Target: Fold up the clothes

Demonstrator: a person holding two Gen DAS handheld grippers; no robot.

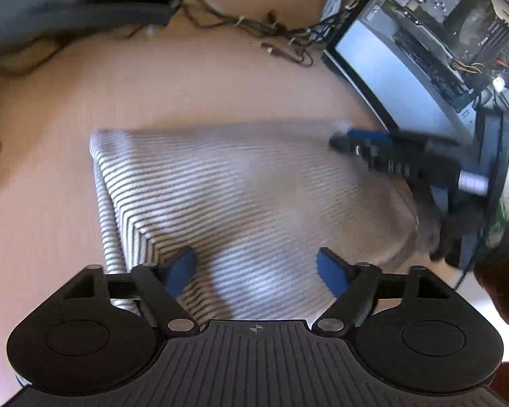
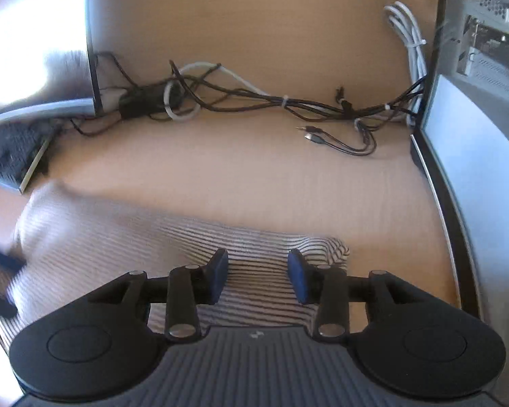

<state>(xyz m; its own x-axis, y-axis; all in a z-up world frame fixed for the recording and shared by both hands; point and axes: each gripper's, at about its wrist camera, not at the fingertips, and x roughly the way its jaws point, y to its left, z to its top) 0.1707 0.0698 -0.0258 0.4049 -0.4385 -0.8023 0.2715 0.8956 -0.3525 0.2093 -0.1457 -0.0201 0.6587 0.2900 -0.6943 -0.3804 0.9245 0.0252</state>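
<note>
A black-and-white striped garment (image 1: 241, 190) lies folded into a rough rectangle on the tan table (image 1: 186, 84). My left gripper (image 1: 256, 268) is open just above its near part, jaws wide apart with cloth between them but not pinched. My right gripper (image 2: 258, 276) is open over the garment's right end (image 2: 254, 254). In the left wrist view the right gripper (image 1: 342, 142) shows side-on at the garment's far right corner. The garment is blurred from motion in both views.
A tangle of black and white cables (image 2: 254, 101) lies along the back of the table. An open computer case (image 1: 441, 40) stands at the right, close to the garment. A monitor (image 2: 34, 51) and a dark box (image 2: 13, 156) stand at the back left.
</note>
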